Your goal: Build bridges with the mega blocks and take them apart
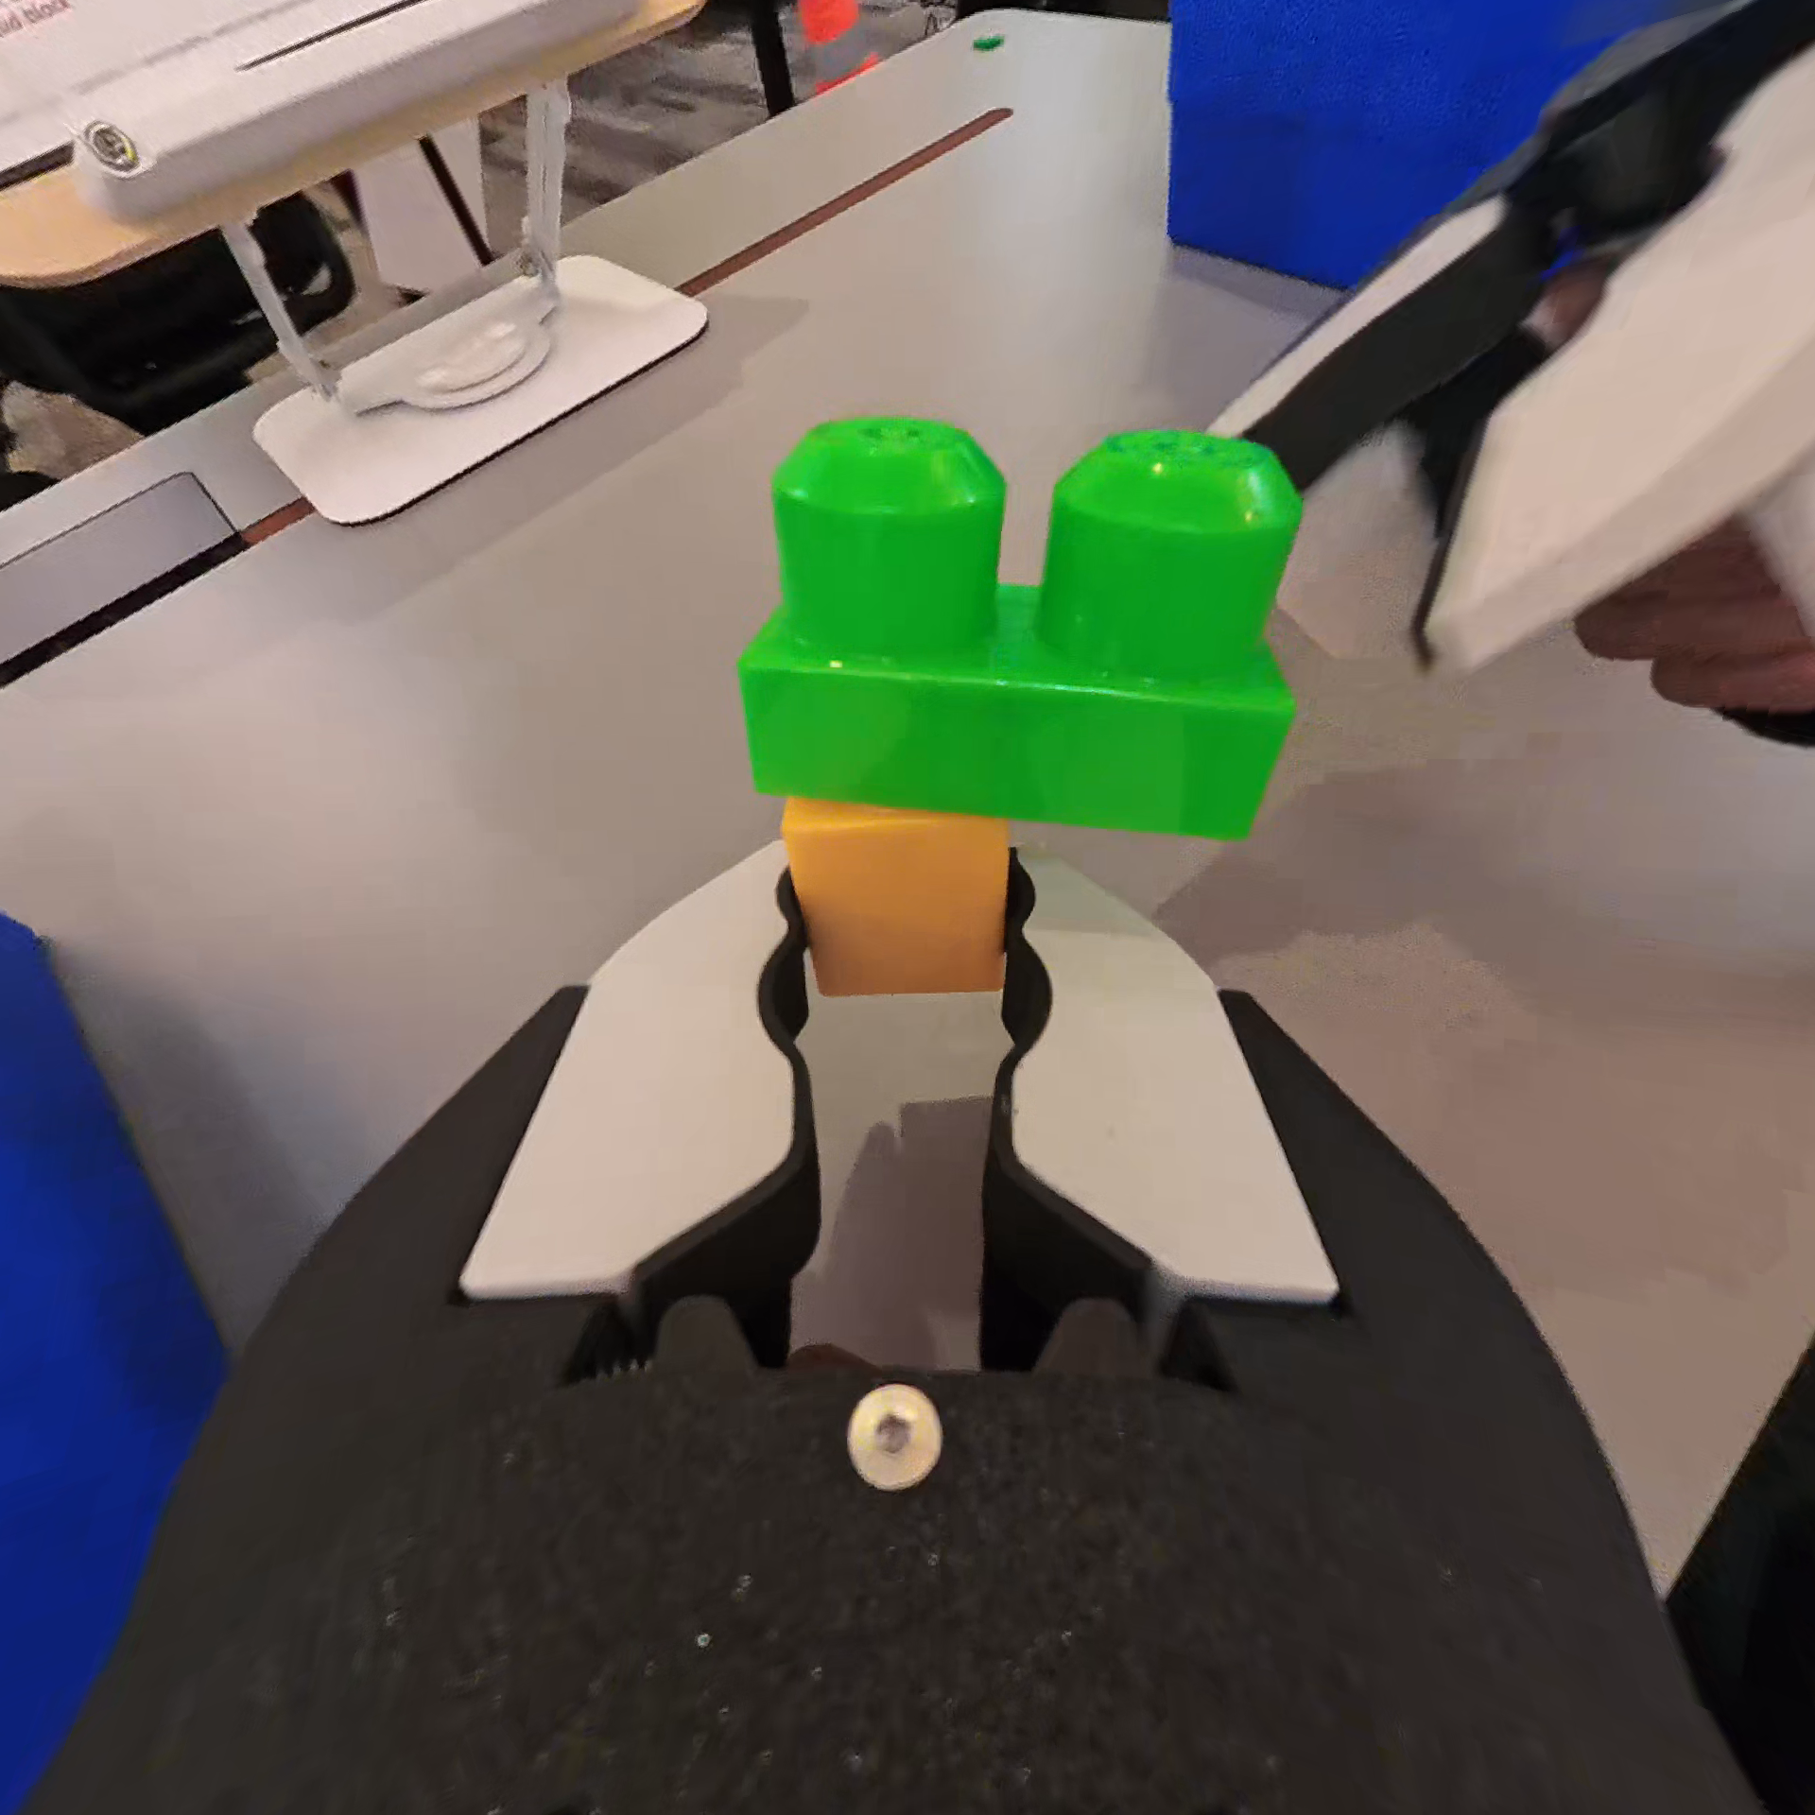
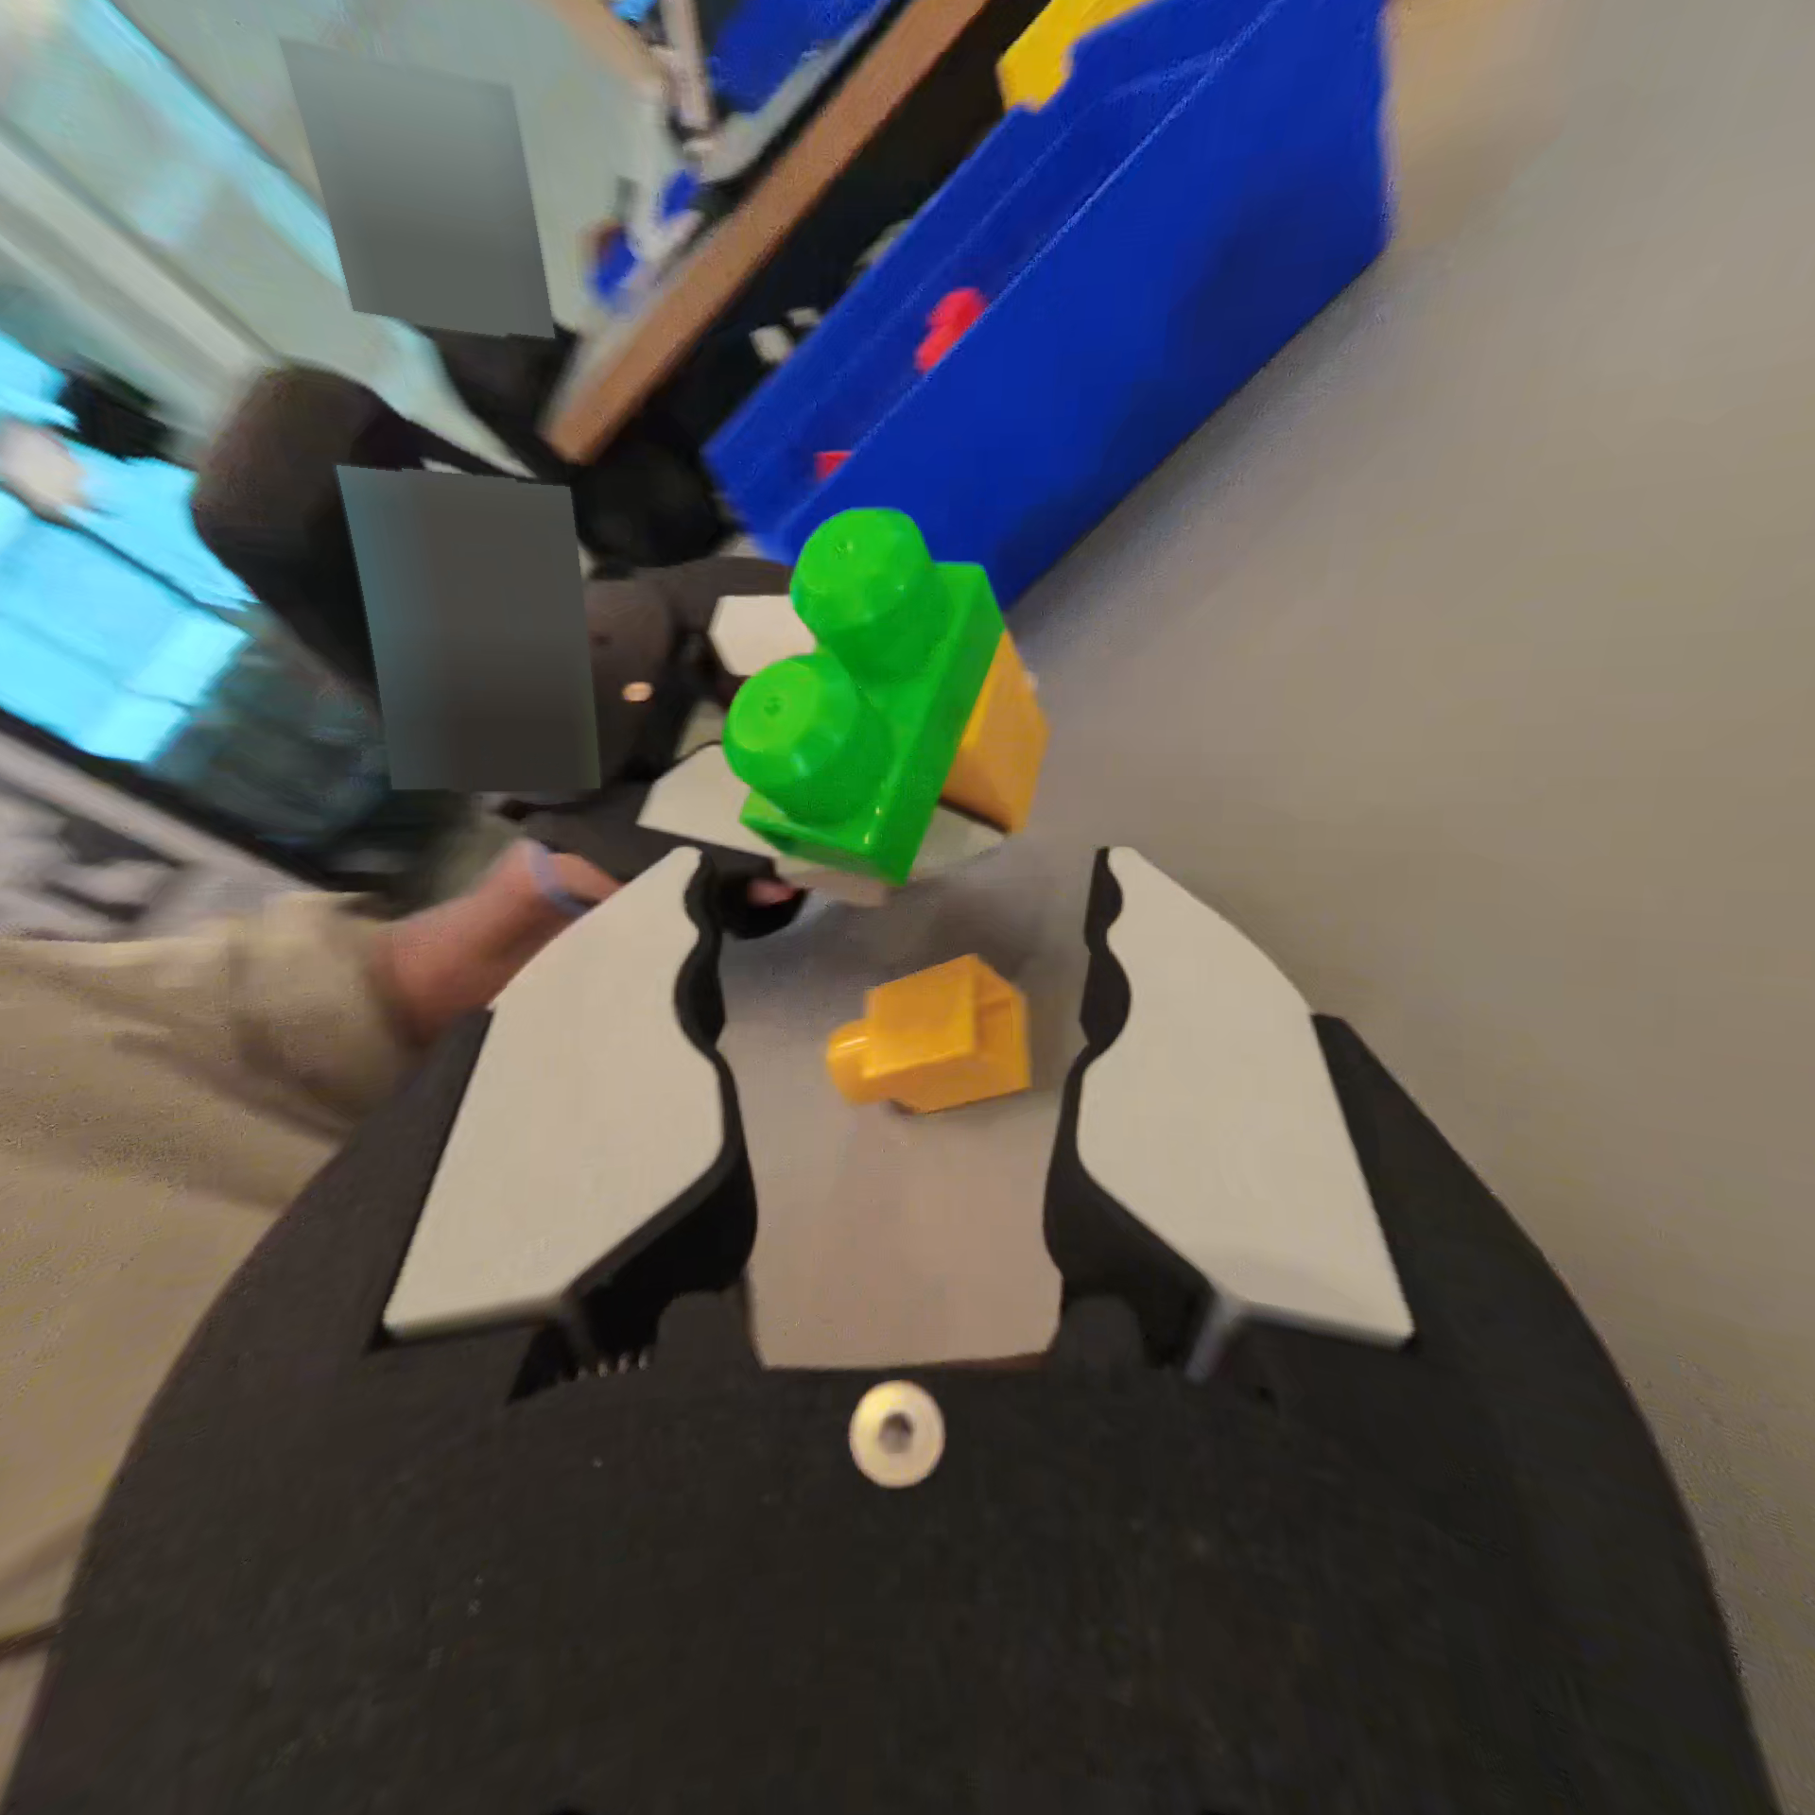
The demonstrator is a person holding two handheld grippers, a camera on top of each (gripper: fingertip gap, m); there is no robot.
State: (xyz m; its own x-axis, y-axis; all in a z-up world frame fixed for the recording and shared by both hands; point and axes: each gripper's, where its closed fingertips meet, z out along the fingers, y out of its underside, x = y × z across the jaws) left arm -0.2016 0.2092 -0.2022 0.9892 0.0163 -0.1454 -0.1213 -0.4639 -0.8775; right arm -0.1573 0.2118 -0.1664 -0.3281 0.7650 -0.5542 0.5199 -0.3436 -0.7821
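My left gripper [image 1: 906, 913] is shut on a small yellow block [image 1: 899, 899] that carries a green two-stud block [image 1: 1012, 678] on top, overhanging to the right; the pair is held above the grey table [image 1: 393, 737]. The same pair shows in the right wrist view, green [image 2: 864, 707] over yellow [image 2: 1002, 746], held by the other gripper beyond my fingers. My right gripper [image 2: 904, 884] is open and empty. A second small yellow block [image 2: 933, 1041] lies on its side on the table between its fingers. In the left wrist view the right gripper [image 1: 1571, 324] hovers at the upper right, blurred.
A blue bin [image 2: 1080, 324] with red and yellow blocks stands beyond the blocks; it also shows in the left wrist view [image 1: 1355, 128]. Another blue edge [image 1: 79, 1179] is at the left. A white stand with a flat base [image 1: 481, 383] sits at the far left. A person's sleeve [image 2: 177, 1061] and hand are at the left.
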